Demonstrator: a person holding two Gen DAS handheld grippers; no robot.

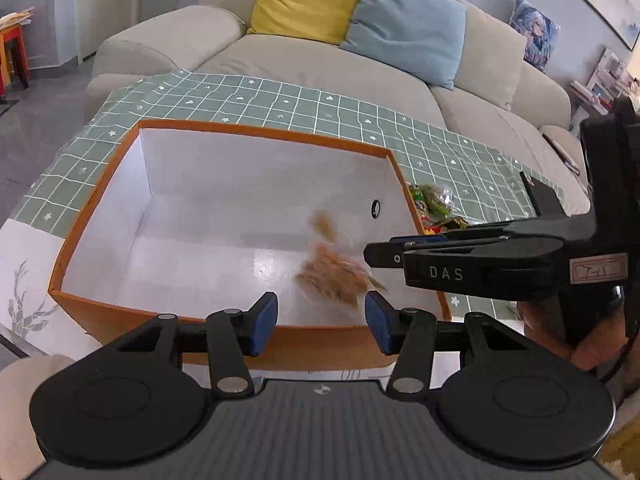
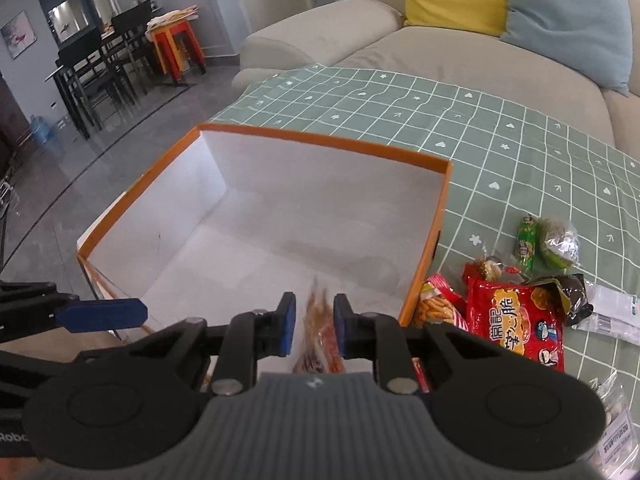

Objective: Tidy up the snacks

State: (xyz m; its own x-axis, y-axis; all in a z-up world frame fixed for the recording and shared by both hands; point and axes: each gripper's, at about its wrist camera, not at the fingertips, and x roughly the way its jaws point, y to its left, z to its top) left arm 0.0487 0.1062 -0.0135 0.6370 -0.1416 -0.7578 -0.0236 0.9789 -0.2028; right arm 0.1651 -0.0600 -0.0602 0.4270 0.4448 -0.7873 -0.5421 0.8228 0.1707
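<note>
An orange box (image 1: 260, 133) with a white inside stands on the green checked tablecloth; it also shows in the right wrist view (image 2: 320, 145). A clear packet of brown snacks (image 1: 334, 274) is blurred inside the box near its right wall. In the right wrist view the same packet (image 2: 320, 336) is between my right gripper's (image 2: 314, 326) blue pads, which stand apart from it. My right gripper (image 1: 384, 256) reaches in over the box's right wall. My left gripper (image 1: 322, 320) is open and empty at the box's near wall.
Several snack packets lie right of the box: a red bag (image 2: 516, 322), an orange-stick packet (image 2: 436, 306), green packets (image 2: 548, 242) and a dark wrapper (image 2: 572, 292). A beige sofa (image 1: 320, 68) with cushions is behind the table. A dining set (image 2: 96, 64) stands far left.
</note>
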